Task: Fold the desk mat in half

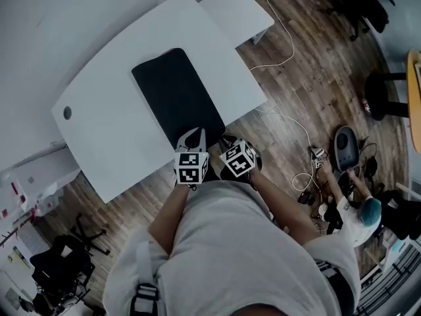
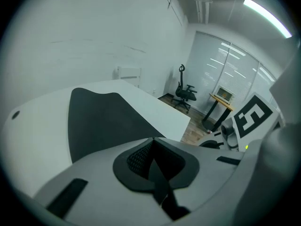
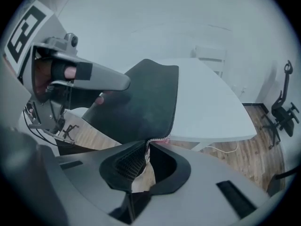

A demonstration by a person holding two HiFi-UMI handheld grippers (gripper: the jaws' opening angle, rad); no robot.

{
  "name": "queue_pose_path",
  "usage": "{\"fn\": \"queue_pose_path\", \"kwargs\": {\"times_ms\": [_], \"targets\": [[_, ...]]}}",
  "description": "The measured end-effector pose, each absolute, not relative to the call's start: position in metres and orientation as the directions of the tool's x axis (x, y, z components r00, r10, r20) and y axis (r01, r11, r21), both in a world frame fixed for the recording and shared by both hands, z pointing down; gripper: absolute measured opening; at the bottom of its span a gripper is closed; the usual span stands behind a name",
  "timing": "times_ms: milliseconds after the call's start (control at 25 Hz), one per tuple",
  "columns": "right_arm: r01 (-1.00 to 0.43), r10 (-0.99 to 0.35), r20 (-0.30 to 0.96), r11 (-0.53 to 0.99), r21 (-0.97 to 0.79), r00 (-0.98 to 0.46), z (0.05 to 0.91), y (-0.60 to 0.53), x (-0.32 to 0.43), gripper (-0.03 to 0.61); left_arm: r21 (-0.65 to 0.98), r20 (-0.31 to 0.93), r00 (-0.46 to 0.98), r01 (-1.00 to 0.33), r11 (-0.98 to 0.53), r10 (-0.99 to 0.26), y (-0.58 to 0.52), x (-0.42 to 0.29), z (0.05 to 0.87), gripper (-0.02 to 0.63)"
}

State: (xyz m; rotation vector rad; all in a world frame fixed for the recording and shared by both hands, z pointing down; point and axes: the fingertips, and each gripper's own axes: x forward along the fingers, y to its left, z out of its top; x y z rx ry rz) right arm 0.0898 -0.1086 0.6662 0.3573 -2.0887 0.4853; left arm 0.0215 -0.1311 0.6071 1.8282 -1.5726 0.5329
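Black desk mat (image 1: pixel 174 94) lies on the white table (image 1: pixel 112 137), near edge lifted. Right gripper (image 3: pixel 148 142) pinches one near corner, left gripper (image 2: pixel 153 140) is clamped on the other. From overhead, marker cubes hide both grips.

left gripper (image 2: pixel 153 139): fingers closed | right gripper (image 3: pixel 146 142): fingers closed | adjacent
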Motion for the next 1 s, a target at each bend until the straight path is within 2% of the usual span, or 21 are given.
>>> {"fn": "queue_pose_path", "kwargs": {"times_ms": [200,600,840,1000], "targets": [[-0.374,-0.037,0.829,0.903,-0.211,-0.558,0.667,-0.109,0.085,0.061,0.197,0.684,0.091,-0.978,0.062,-0.724,-0.111,0.018,0.606,0.012],[-0.242,-0.005,0.818,0.956,-0.164,-0.574,0.661,-0.111,0.099,0.101,0.152,0.642,-0.053,-0.969,0.195,-0.765,-0.087,0.028,0.588,0.012],[-0.229,-0.053,0.774,0.966,-0.12,-0.631,0.635,-0.126,0.103,0.1,0.137,0.612,-0.108,-0.961,0.24,-0.783,-0.079,0.036,0.575,0.012],[-0.224,-0.094,0.701,0.97,-0.095,-0.707,0.601,-0.132,0.098,0.065,0.132,0.583,-0.133,-0.958,0.255,-0.801,-0.08,0.04,0.56,0.012]]}}
